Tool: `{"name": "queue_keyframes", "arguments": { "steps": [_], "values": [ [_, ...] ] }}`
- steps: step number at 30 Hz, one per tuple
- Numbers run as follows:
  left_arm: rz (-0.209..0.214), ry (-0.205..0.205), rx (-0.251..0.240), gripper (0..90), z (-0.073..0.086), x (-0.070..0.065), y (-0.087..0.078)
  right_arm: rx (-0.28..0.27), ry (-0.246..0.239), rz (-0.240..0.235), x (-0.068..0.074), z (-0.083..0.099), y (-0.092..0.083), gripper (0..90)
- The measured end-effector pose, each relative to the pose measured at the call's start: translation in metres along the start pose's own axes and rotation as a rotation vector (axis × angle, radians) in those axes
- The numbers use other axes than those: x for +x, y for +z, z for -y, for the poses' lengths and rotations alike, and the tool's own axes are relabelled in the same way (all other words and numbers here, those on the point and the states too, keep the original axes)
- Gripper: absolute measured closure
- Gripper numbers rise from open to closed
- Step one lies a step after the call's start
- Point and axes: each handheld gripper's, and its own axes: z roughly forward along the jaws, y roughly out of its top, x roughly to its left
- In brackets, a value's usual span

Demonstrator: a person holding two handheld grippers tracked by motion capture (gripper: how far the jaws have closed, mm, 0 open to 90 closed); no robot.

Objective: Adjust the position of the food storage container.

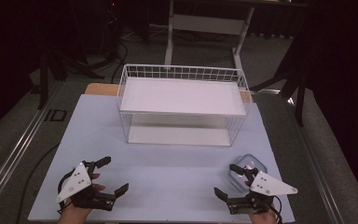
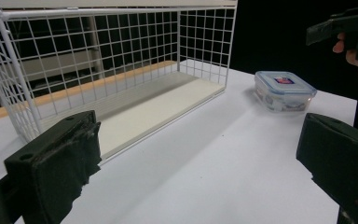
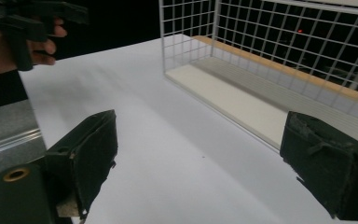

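Dim, dark surroundings; soft overhead light, faint shadows, slight blur.

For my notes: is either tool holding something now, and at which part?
Nothing is held. The left tool and the right tool both stand open above the table; the lidded plastic container lies untouched beside the right one.

The basket (image 1: 183,73) is white coated wire. The box (image 2: 283,89) is clear glossy plastic; the worktop (image 1: 168,172) is matt and smooth.
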Motion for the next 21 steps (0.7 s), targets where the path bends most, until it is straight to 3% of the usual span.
{"name": "queue_keyframes", "arguments": {
  "steps": [6, 13, 14, 19, 21],
  "values": [
    [0.001, 0.003, -0.006, 0.5, -0.001, -0.001, 0.000, -0.010, -0.031, -0.007, 0.007, -0.007, -0.002, 11.1],
    [-0.001, 0.018, 0.005, 0.5, 0.000, -0.004, 0.002, -0.068, -0.053, -0.036, 0.016, -0.029, -0.009, 11.1],
    [0.000, 0.016, 0.004, 0.5, 0.000, -0.004, 0.002, -0.073, -0.060, -0.010, 0.015, -0.038, -0.009, 11.1],
    [0.005, 0.018, 0.008, 0.5, 0.000, -0.004, 0.004, -0.068, -0.086, 0.012, 0.009, -0.052, -0.010, 11.1],
    [0.008, 0.019, 0.010, 0.5, 0.000, -0.005, 0.004, -0.095, -0.074, 0.018, -0.004, -0.058, -0.012, 11.2]
  ]
}}
